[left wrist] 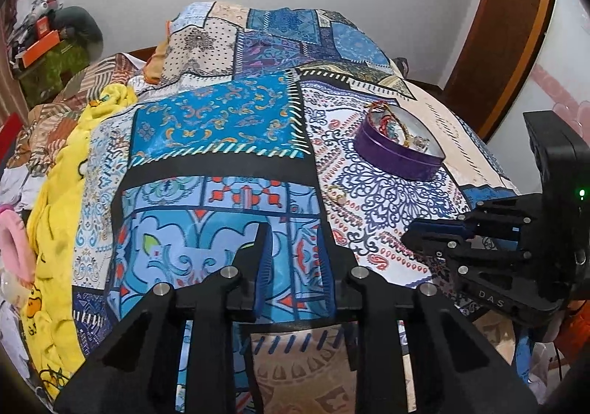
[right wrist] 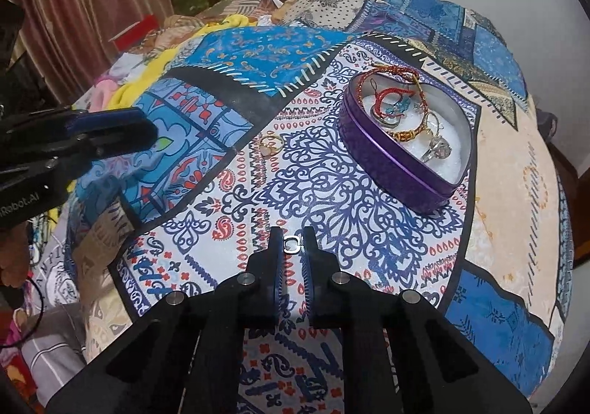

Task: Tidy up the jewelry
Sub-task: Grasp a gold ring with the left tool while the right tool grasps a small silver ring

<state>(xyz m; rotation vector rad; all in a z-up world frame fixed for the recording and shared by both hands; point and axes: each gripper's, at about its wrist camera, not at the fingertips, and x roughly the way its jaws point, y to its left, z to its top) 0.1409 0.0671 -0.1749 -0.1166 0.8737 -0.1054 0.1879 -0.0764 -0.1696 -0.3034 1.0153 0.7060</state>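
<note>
Step in hand: the right gripper pinches a small silver ring between its fingertips, just above the patterned bedspread. I judge this as the carry stage: the ring is picked and must now go to the box.

Right tool: the fingers are nearly pressed together, with only the ring between them. The ring sits at the very tips, so the hold looks thin.

Left tool: the left gripper hangs over the blue part of the bedspread with its fingers spread and nothing between them. In the right wrist view it shows at 9 o'clock.

Box: the purple heart-shaped tin stands open at 1 o'clock from the right gripper, near but not touching. It has a white lining and already holds several pieces: a red cord bracelet leaning over the far rim, a gold bracelet, and a silver ring with a stone.

Still outside: a gold ring lies on the bedspread at 11 o'clock from the right gripper, between the tin and the left gripper.

Next move: lift the silver ring over the near wall of the tin, toward 1 o'clock, and release it above the white lining. A free spot seems to be at the near point of the heart.

Risk: the ring may slip from the tips on the way.
</note>
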